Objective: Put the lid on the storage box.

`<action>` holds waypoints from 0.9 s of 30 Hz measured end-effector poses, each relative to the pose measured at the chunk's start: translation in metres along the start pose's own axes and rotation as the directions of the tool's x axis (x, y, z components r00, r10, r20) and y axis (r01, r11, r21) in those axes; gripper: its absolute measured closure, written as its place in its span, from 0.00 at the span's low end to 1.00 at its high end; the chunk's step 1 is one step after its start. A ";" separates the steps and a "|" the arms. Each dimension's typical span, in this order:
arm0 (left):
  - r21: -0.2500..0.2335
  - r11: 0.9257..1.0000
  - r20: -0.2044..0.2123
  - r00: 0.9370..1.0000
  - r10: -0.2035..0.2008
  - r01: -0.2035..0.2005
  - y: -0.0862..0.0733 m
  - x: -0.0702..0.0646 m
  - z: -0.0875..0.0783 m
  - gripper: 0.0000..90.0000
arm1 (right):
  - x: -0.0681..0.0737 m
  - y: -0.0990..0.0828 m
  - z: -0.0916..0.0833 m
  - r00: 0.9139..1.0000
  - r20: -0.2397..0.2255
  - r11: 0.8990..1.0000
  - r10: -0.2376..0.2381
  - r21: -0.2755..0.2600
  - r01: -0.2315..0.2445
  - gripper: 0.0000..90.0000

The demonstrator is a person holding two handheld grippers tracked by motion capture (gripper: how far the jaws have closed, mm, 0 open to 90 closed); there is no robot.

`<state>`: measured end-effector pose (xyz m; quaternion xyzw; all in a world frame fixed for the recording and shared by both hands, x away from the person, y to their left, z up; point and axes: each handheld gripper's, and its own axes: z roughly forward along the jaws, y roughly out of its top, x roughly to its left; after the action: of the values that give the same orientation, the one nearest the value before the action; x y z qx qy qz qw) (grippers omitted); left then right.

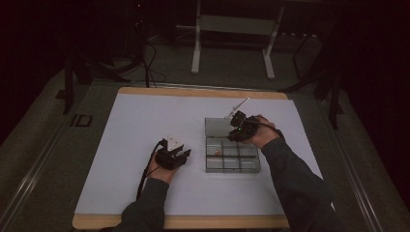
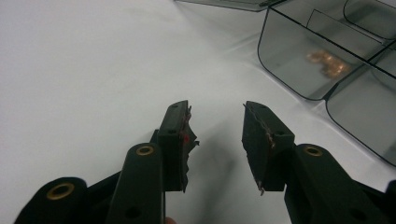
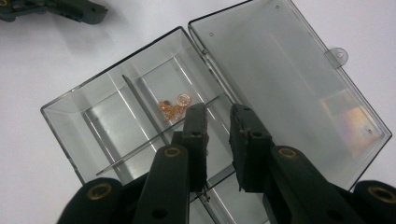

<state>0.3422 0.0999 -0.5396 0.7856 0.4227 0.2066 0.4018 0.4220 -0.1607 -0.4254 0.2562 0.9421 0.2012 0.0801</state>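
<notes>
Right claw (image 3: 217,126) over open box (image 3: 116,126), left claw (image 1: 175,155) beside.

White mat (image 1: 145,145) on wood table (image 1: 193,92); metal stand (image 1: 232,29) behind.

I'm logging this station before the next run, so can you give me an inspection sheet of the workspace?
Surface: white board with a wooden edge, on a grey table.
Job's things: clear compartment box, lid swung fully open and lying flat; small copper-coloured rings in one compartment; a thin divider lies slanted across the compartments.
Clutter: nothing seen.
Grippers: left tool open, nothing between its jaws, resting beside the box; right tool over the box, jaws apart, nothing between them.
Cables: black cable trailing from the left tool; more on the floor behind.
Surroundings: dark room, white stand legs beyond the table.
</notes>
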 end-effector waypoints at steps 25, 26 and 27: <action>-0.002 1.000 0.001 1.000 -0.003 0.003 0.000 0.000 0.000 0.68 | -0.026 -0.023 -0.005 0.993 0.033 0.991 0.115 -0.075 -0.112 0.81; -0.002 1.000 0.001 1.000 -0.003 0.003 0.000 0.001 0.000 0.68 | -0.027 -0.025 -0.005 0.992 0.037 0.990 0.120 -0.076 -0.117 0.81; -0.002 1.000 0.001 1.000 -0.002 0.002 0.000 0.001 0.000 0.68 | -0.029 -0.026 -0.006 0.991 0.039 0.989 0.124 -0.081 -0.121 0.81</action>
<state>0.3423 0.1005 -0.5396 0.7848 0.4232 0.2062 0.4031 0.4336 -0.1981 -0.4299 0.3147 0.9139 0.2369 0.0984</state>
